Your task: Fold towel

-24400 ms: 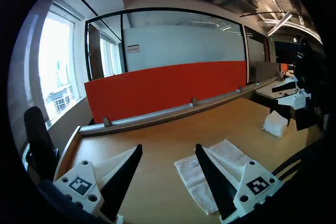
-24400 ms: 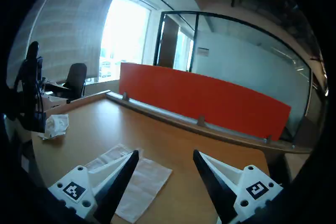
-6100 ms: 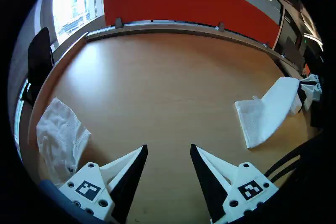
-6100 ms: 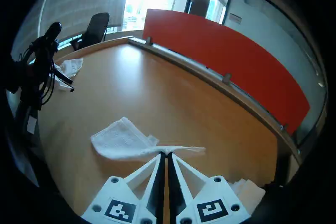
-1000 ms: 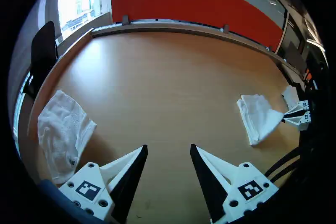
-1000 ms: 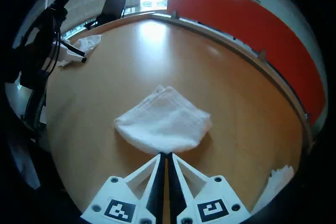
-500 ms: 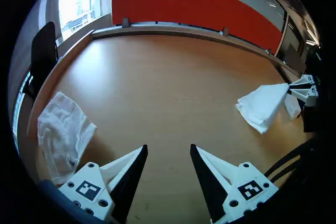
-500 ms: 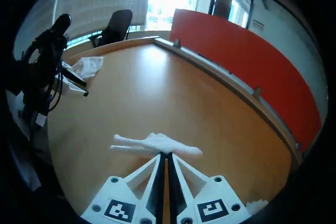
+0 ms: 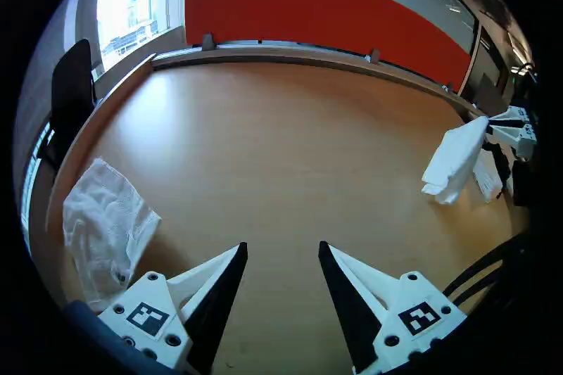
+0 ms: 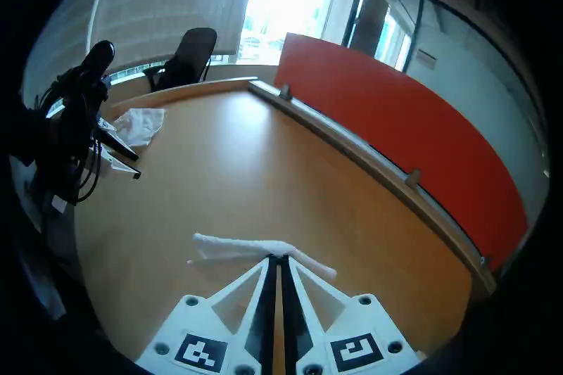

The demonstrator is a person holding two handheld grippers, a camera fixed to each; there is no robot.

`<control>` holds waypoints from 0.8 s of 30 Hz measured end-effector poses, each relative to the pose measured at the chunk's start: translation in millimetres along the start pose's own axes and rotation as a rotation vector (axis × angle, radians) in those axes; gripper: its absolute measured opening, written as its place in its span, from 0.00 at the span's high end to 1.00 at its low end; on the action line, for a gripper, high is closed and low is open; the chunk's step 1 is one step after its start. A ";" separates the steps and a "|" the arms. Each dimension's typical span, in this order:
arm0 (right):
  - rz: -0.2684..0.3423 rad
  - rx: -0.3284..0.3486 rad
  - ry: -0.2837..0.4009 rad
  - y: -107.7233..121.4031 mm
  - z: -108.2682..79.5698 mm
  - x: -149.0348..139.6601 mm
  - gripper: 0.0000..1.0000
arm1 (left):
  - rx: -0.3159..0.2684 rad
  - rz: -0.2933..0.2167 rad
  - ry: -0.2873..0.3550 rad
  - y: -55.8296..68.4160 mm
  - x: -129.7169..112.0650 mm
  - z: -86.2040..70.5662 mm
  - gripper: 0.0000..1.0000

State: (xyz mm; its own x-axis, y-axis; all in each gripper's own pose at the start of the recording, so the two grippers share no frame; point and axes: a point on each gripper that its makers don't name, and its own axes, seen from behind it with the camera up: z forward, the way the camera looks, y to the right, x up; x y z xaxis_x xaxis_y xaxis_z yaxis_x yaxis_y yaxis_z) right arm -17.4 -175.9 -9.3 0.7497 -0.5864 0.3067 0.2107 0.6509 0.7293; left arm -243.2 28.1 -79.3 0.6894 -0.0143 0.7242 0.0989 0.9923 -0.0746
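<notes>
Here, the folded white cloth towel (image 9: 454,164) hangs at three o'clock in the left gripper view, its top edge pinched between the closed fingers of the right gripper (image 10: 280,262), over the light wooden table (image 9: 281,129). The left gripper (image 9: 280,259) hovers with its fingers spread apart, and a crumpled white towel (image 9: 105,224) lies at eight o'clock.

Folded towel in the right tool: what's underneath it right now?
Bare wooden desk; the folded towel appears to hang clear of it from the shut right tool. A second white cloth lies just behind, partly covered by it.
</notes>
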 end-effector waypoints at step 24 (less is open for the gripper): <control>0.077 -0.107 -0.020 86.7 -39.9 -21.7 0.96 | -0.009 0.022 -0.001 6.0 6.5 3.3 0.26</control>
State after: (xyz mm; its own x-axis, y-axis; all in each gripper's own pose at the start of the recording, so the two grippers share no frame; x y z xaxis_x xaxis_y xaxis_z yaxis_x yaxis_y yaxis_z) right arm 9.6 -87.5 22.9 0.7540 -0.5416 0.3718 0.2199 0.7414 0.6340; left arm -240.5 34.4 -72.8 0.6905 0.0078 0.7233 0.0901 0.9912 -0.0967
